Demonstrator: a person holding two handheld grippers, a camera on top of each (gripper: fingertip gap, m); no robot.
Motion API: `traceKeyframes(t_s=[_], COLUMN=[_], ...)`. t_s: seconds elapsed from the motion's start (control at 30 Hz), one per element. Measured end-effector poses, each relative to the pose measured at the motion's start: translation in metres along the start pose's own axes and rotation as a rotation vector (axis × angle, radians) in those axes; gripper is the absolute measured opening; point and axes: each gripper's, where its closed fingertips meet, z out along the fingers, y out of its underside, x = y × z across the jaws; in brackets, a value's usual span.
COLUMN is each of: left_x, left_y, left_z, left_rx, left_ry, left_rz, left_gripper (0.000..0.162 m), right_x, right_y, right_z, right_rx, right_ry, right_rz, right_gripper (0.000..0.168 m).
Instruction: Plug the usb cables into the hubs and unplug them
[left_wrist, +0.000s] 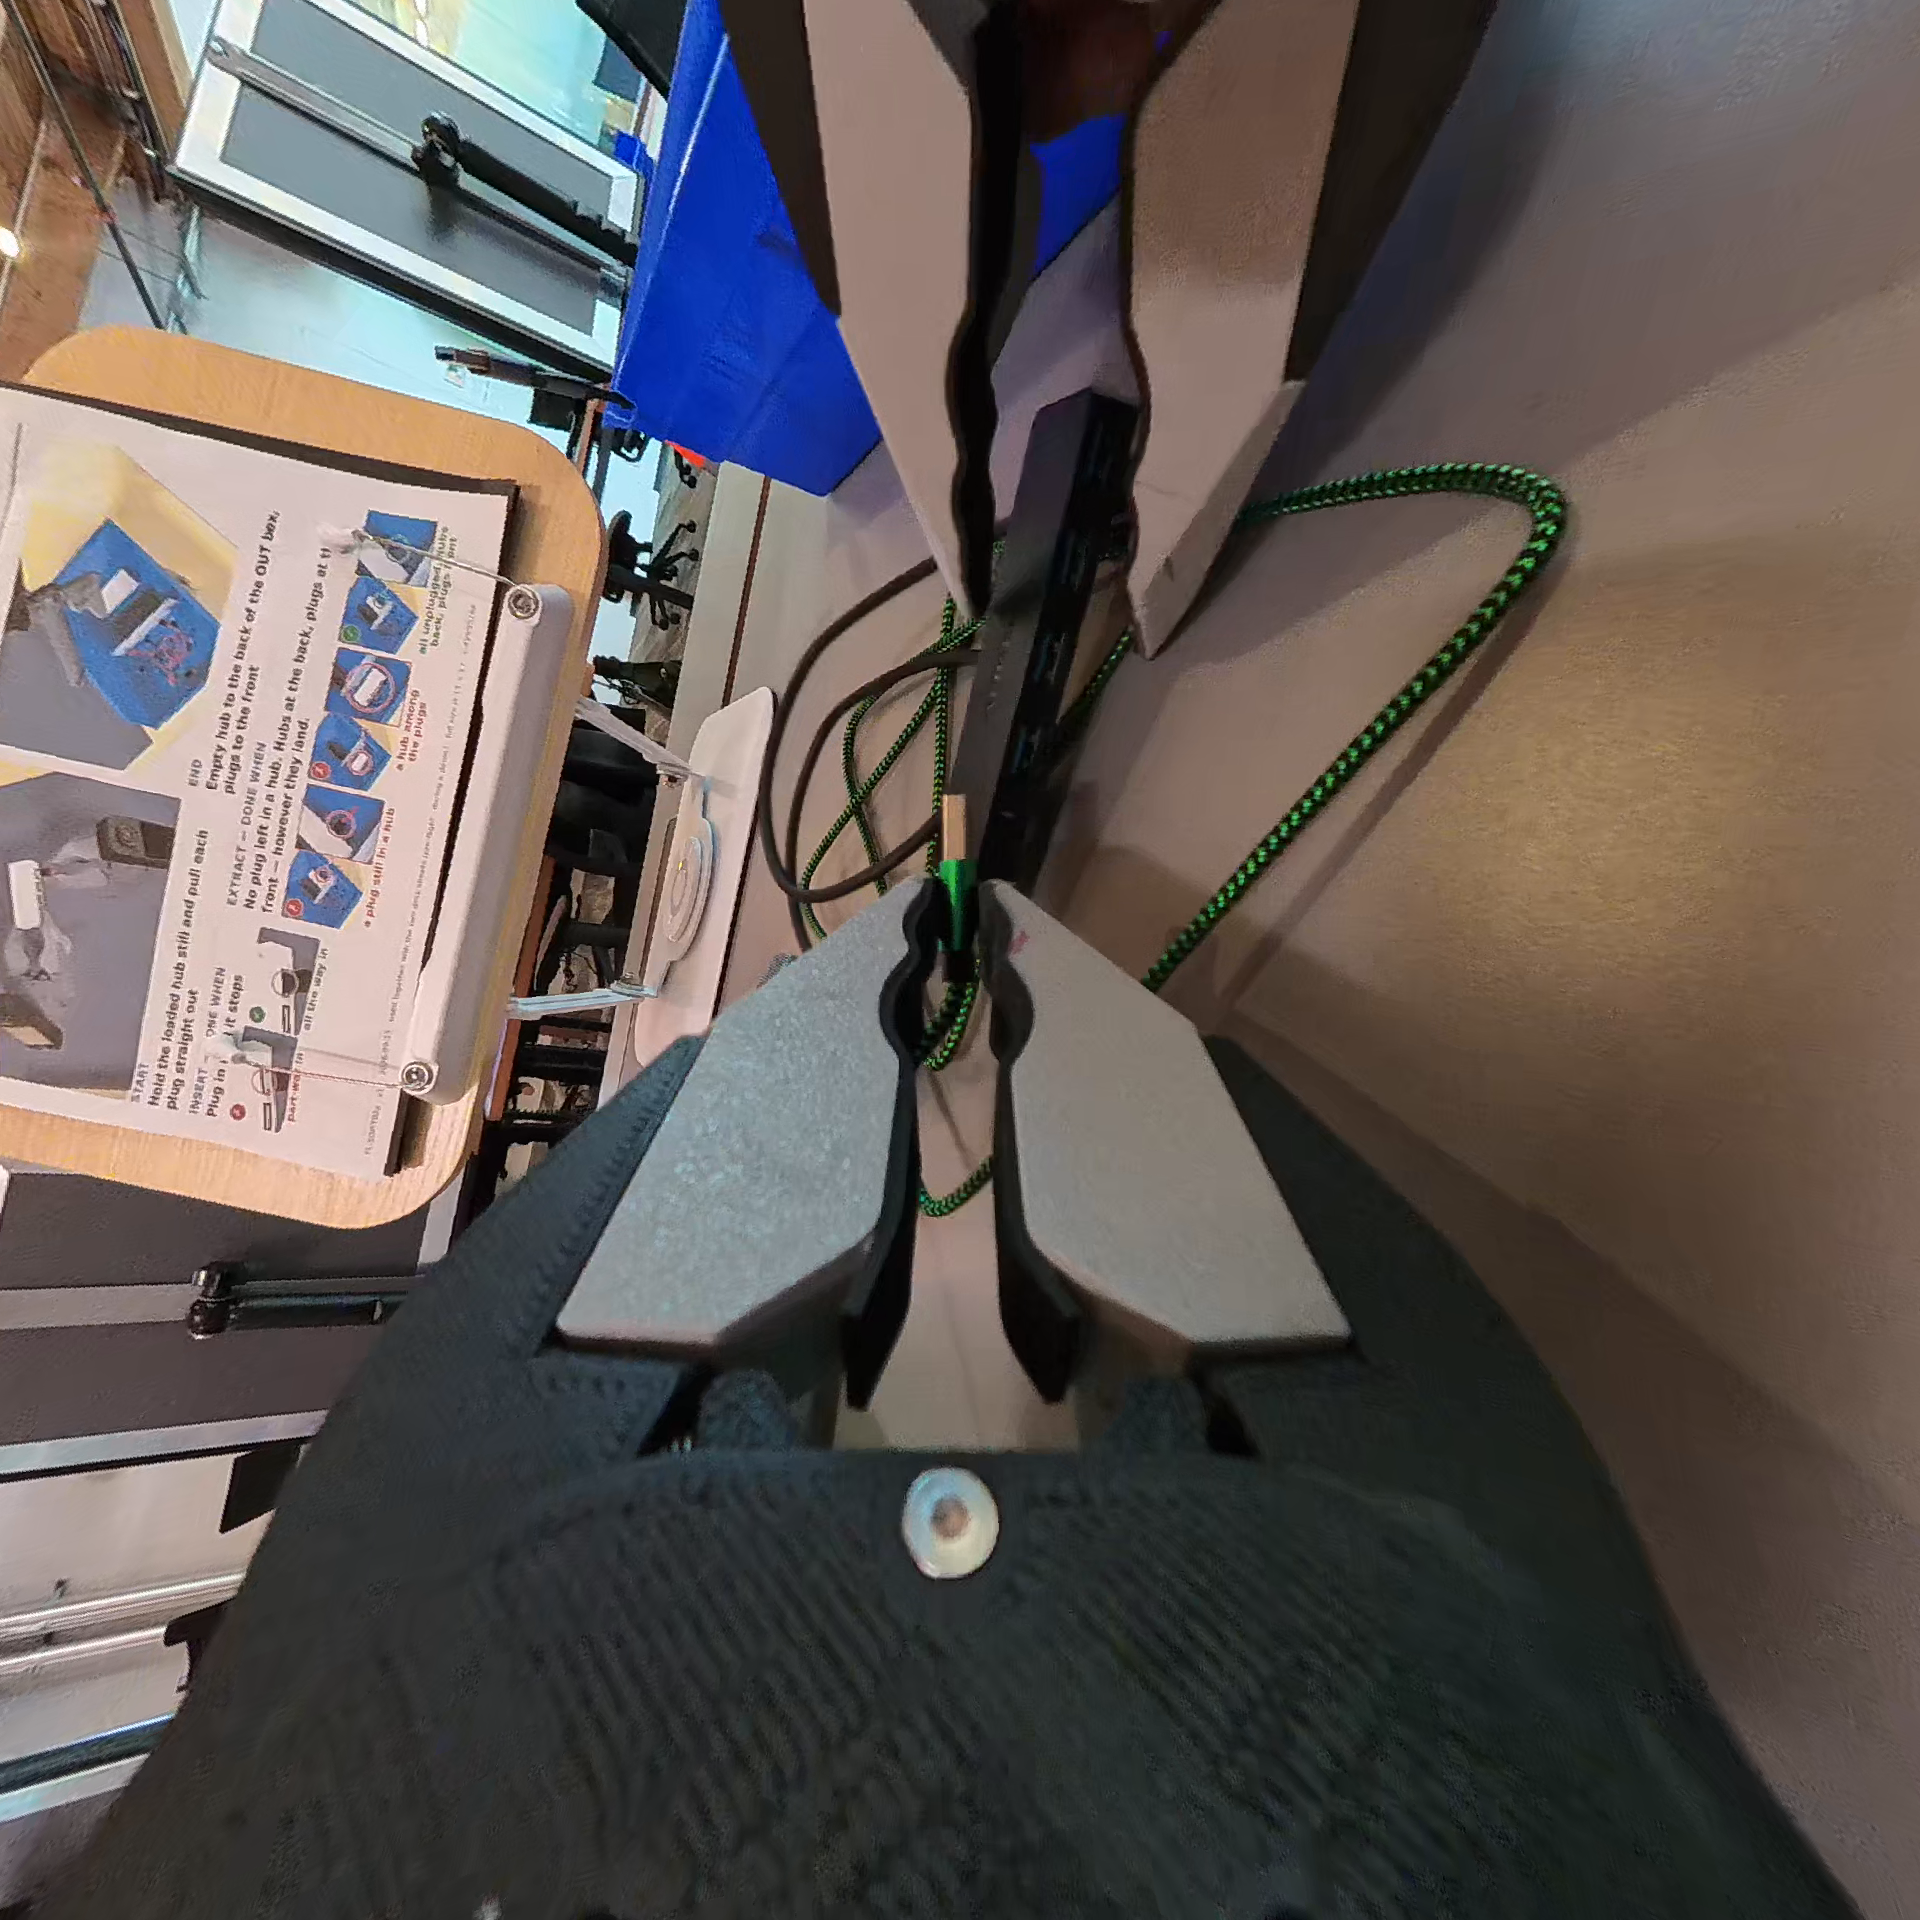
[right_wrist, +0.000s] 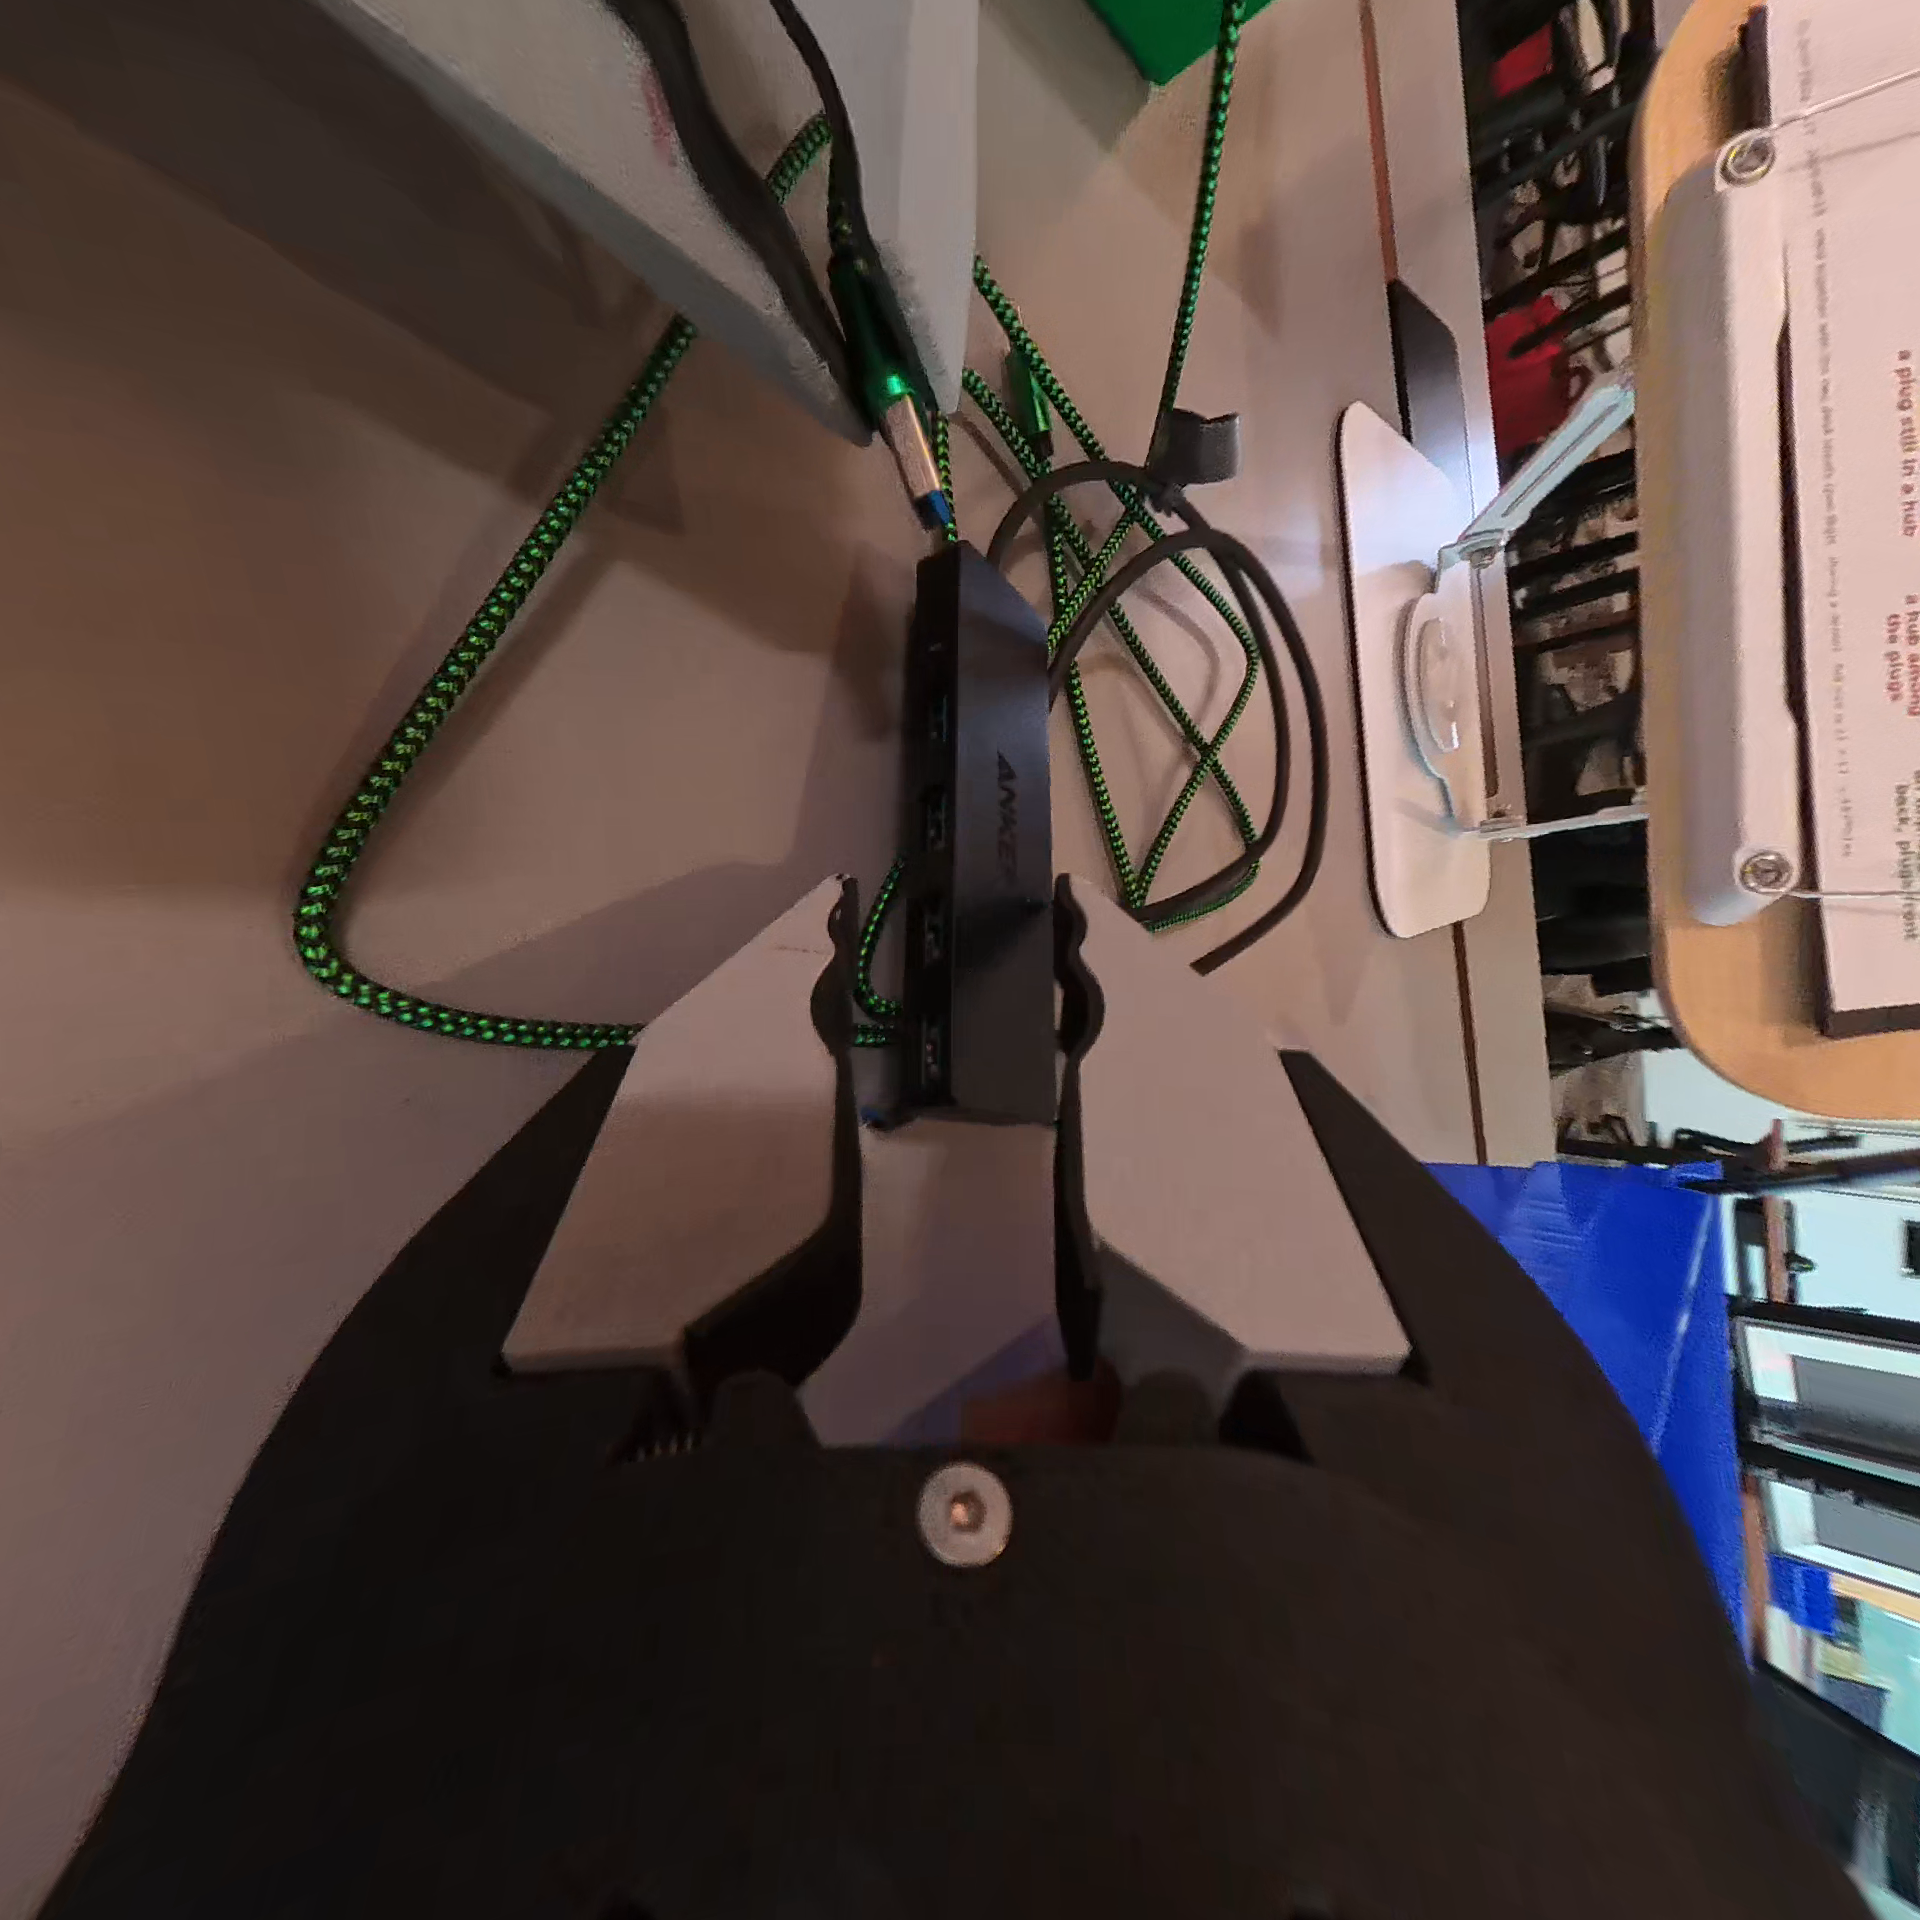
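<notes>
A black USB hub (right_wrist: 997, 748) lies between the fingers of my right gripper (right_wrist: 951, 894), whose jaws are closed down around its near end. Its row of ports faces the left finger. My left gripper (left_wrist: 956, 899) is shut on a green USB plug (left_wrist: 954, 894). The plug's metal tip (left_wrist: 956, 821) points along the hub (left_wrist: 1029, 727), just beside its end and outside any port. In the right wrist view the left gripper (right_wrist: 904, 416) holds that plug (right_wrist: 883, 353) just past the hub's far end. The green braided cable (left_wrist: 1455, 582) loops over the table.
A second green plug (right_wrist: 1029, 395) and the hub's black cable (right_wrist: 1278, 675) lie tangled beside the hub. A stand with an instruction sheet (left_wrist: 260, 779) on a white base plate (right_wrist: 1413, 675) is behind. A blue bin (left_wrist: 748, 312) stands past the right gripper. The gap from one gripper's tips to the other's is roughly 7 cm.
</notes>
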Motion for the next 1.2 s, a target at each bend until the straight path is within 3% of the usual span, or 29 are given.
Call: traceKeyframes(t_s=[0.23, 0.33, 0.47, 0.63, 0.97, 1.2], left_x=[0.003, -0.001, -0.004, 0.001, 0.012, 0.01], left_y=[-0.001, 0.002, 0.003, -0.001, -0.009, -0.015], left_z=[0.005, 0.004, -0.003, -0.022, -0.036, -0.042], left_rx=[-0.02, -0.037, -0.026, -0.045, -0.17, -0.21], left_ry=[0.003, -0.021, -0.033, -0.031, 0.215, 0.476], left_rz=[0.013, 0.027, 0.042, 0.129, 0.353, 0.34], left_gripper=[0.004, 0.004, 0.003, 0.003, 0.003, 0.003], right_x=[0.008, 0.015, 0.014, -0.016, -0.043, -0.047], right_y=[-0.001, -0.01, -0.027, -0.033, -0.043, -0.049], right_z=[0.011, 0.006, -0.011, -0.022, -0.024, -0.024], right_rx=[-0.033, 0.021, 0.143, 0.182, 0.188, 0.202], right_ry=[0.088, 0.091, 0.006, -0.235, -0.325, -0.328], right_rz=[-0.042, 0.005, 0.102, 0.133, 0.063, 0.056], right_gripper=[0.022, 0.008, 0.008, 0.008, 0.008, 0.008])
